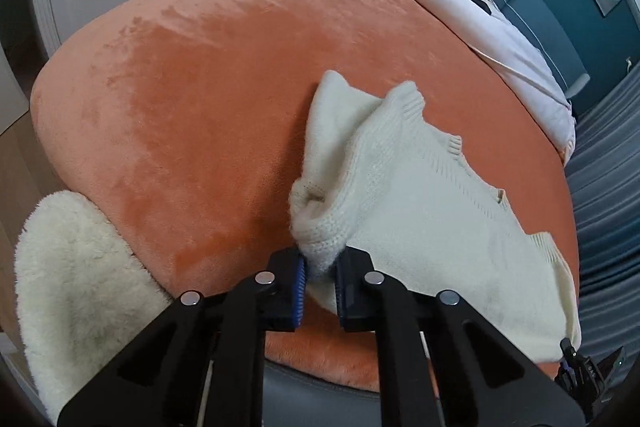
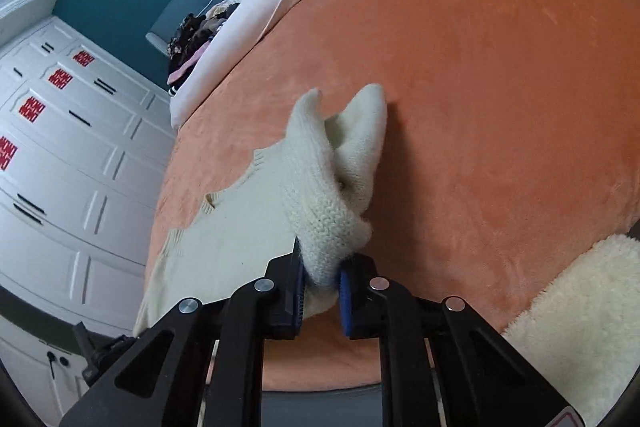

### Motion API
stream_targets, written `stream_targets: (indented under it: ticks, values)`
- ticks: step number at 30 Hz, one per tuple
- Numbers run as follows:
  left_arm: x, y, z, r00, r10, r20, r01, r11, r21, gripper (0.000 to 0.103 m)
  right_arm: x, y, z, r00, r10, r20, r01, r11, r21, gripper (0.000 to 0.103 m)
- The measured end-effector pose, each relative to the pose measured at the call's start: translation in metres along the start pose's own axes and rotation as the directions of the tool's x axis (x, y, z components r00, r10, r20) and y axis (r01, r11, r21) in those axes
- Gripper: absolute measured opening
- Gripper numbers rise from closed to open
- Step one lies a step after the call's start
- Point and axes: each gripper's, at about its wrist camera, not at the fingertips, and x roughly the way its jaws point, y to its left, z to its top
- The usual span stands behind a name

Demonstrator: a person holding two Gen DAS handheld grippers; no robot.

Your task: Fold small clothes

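Cream knit sweater (image 1: 432,211) lies on orange blanket (image 1: 192,99), partly folded, near the front edge. Left gripper (image 1: 320,269) and right gripper (image 2: 322,277) each pinch a bunched sweater fold.

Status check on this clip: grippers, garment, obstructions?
Left gripper and right gripper both clamped on cream knit sweater, partly lifted off orange plush blanket. Fluffy white fleece nearby, not obstructing.

Red double-happiness signs (image 2: 61,78) stand on the white wardrobe doors (image 2: 80,163) in the right wrist view, each roughly a doubled 喜, blurred but recognisable, and no other text can be read in either view.
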Motion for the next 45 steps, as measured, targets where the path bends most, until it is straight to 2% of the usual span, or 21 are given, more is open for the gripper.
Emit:
stream_targets:
  ticks: [3,7,10,12,14,18,21,22,24,25,26,27,28,29,32,34,36,38,39,43,45]
  values:
    - [0.005,0.009,-0.022,0.996,0.054,-0.077,-0.051,0.998,0.037,0.011,-0.005,-0.015,-0.017,0.994,-0.094,-0.059,0.092,0.995,-0.028,0.012]
    - [0.026,0.028,-0.048,0.985,0.109,-0.135,-0.105,0.994,0.033,0.013,0.018,-0.053,-0.044,0.95,-0.214,-0.225,0.221,0.975,0.003,0.015]
    - [-0.002,0.012,-0.037,0.992,0.114,-0.055,-0.11,0.991,0.081,0.022,-0.01,-0.04,-0.032,0.961,-0.234,-0.145,0.234,0.972,-0.018,0.03]
    - [-0.026,-0.002,-0.021,0.993,0.103,0.055,-0.109,0.987,0.121,0.049,-0.032,-0.023,-0.016,0.951,-0.306,-0.033,0.302,0.948,-0.103,0.041]
    - [-0.036,-0.017,-0.001,0.989,0.068,0.128,-0.087,0.986,0.143,0.059,-0.04,-0.004,0.004,0.952,-0.301,0.053,0.306,0.937,-0.168,0.061]
    - [0.001,-0.046,0.05,0.993,-0.015,0.118,0.0,0.992,0.128,0.073,-0.004,0.024,0.047,0.974,-0.217,0.063,0.226,0.943,-0.245,0.064]
    - [0.055,-0.06,0.073,0.999,-0.031,0.025,0.029,0.995,0.092,0.075,0.054,0.034,0.072,0.982,-0.189,-0.01,0.182,0.954,-0.238,0.064]
    - [0.074,-0.062,0.077,0.999,-0.042,-0.012,0.043,0.995,0.086,0.075,0.073,0.031,0.077,0.981,-0.193,-0.032,0.181,0.958,-0.224,0.064]
    - [0.102,-0.064,0.079,0.999,0.013,-0.045,-0.009,0.996,0.083,0.072,0.106,0.036,0.076,0.971,-0.232,-0.057,0.217,0.958,-0.189,0.064]
    - [0.114,-0.065,0.076,0.996,0.045,-0.082,-0.038,0.995,0.091,0.065,0.115,0.03,0.073,0.963,-0.264,-0.06,0.252,0.954,-0.161,0.065]
    - [0.123,-0.07,0.072,0.992,0.059,-0.113,-0.048,0.994,0.093,0.051,0.123,0.025,0.069,0.958,-0.279,-0.07,0.269,0.955,-0.122,0.063]
    - [0.123,-0.071,0.071,0.993,0.055,-0.105,-0.045,0.995,0.094,0.036,0.125,0.027,0.068,0.962,-0.264,-0.067,0.258,0.962,-0.092,0.056]
    - [0.117,-0.074,0.072,0.996,0.022,-0.087,-0.013,0.995,0.099,0.02,0.12,0.031,0.068,0.974,-0.219,-0.058,0.215,0.974,-0.071,0.021]
    - [0.109,-0.078,0.073,0.997,0.005,-0.076,0.003,0.994,0.111,0.009,0.112,0.037,0.069,0.987,-0.155,-0.049,0.151,0.986,-0.063,0.014]
    - [0.073,-0.087,0.081,0.997,-0.077,0.022,0.074,0.989,0.127,0.008,0.065,0.063,0.079,0.996,-0.02,0.087,0.031,0.992,-0.119,0.012]
    - [0.069,-0.086,0.089,0.996,-0.067,0.055,0.06,0.991,0.122,0.008,0.037,0.066,0.086,0.987,0.023,0.161,-0.002,0.991,-0.132,0.012]
    - [0.092,-0.077,0.089,1.0,0.005,0.02,-0.007,0.993,0.114,0.009,0.043,0.05,0.089,0.987,-0.042,0.152,0.062,0.99,-0.128,0.011]
    - [0.123,-0.063,0.08,0.996,0.065,-0.063,-0.058,0.992,0.111,0.009,0.084,0.012,0.086,0.983,-0.182,0.027,0.184,0.977,-0.104,0.011]
    - [0.134,-0.059,0.073,0.994,0.088,-0.064,-0.079,0.989,0.123,0.009,0.107,-0.01,0.081,0.971,-0.231,-0.061,0.226,0.971,-0.077,0.01]
    - [0.125,-0.065,0.076,0.996,0.085,-0.032,-0.081,0.989,0.127,0.009,0.095,-0.002,0.082,0.978,-0.205,-0.032,0.202,0.976,-0.086,0.014]
    - [0.12,-0.065,0.078,0.996,0.077,-0.032,-0.073,0.99,0.124,0.012,0.084,0.011,0.085,0.968,-0.252,0.0,0.251,0.962,-0.112,0.022]
